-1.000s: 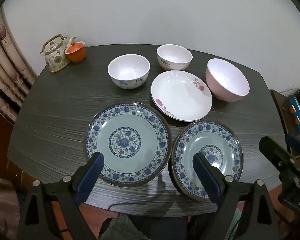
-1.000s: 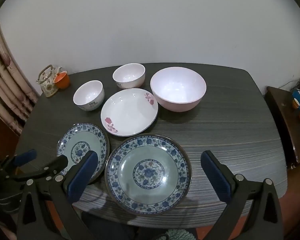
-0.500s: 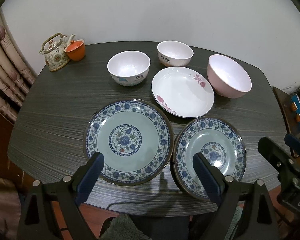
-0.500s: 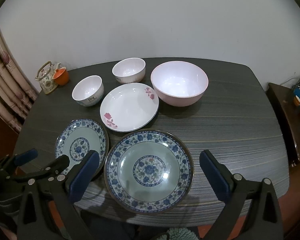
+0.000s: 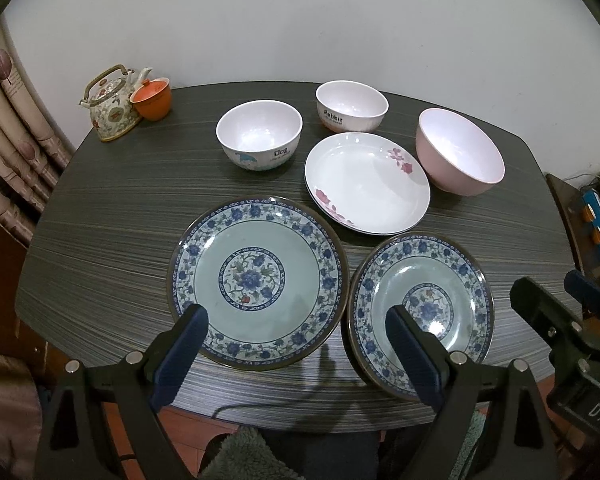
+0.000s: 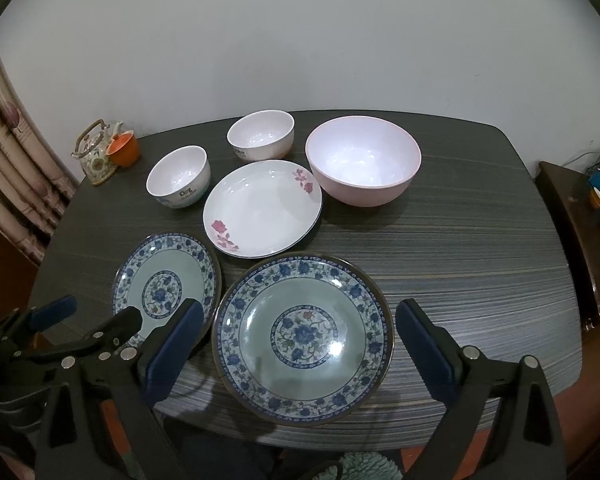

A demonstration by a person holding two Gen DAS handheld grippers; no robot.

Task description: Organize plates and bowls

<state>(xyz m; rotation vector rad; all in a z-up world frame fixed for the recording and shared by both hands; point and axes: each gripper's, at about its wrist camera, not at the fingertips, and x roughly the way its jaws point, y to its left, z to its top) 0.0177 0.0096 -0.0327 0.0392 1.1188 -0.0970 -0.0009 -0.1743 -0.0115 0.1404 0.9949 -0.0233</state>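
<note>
A: Table (image 5: 100, 216), dark striped, against pale wall (image 5: 300, 20); curtain (image 5: 8, 120) left, teapot (image 5: 112, 108) and orange cup (image 5: 153, 98) far left.

B: Grippers?

A: Left gripper (image 5: 296, 354) and right gripper (image 6: 300, 344) both spread wide, empty, above near edge.

B: Dishes?

A: Blue plates (image 5: 256, 280) (image 6: 302, 340) near, flat, rims up; white plate (image 5: 366, 188), bowls (image 5: 259, 134) (image 5: 352, 106) (image 6: 362, 160) far, mouths up.

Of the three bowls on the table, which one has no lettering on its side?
The pink bowl, the largest, at the right: its wall looks plain. The Dog bowl and Rabbit bowl are smaller, white and lettered.
</note>
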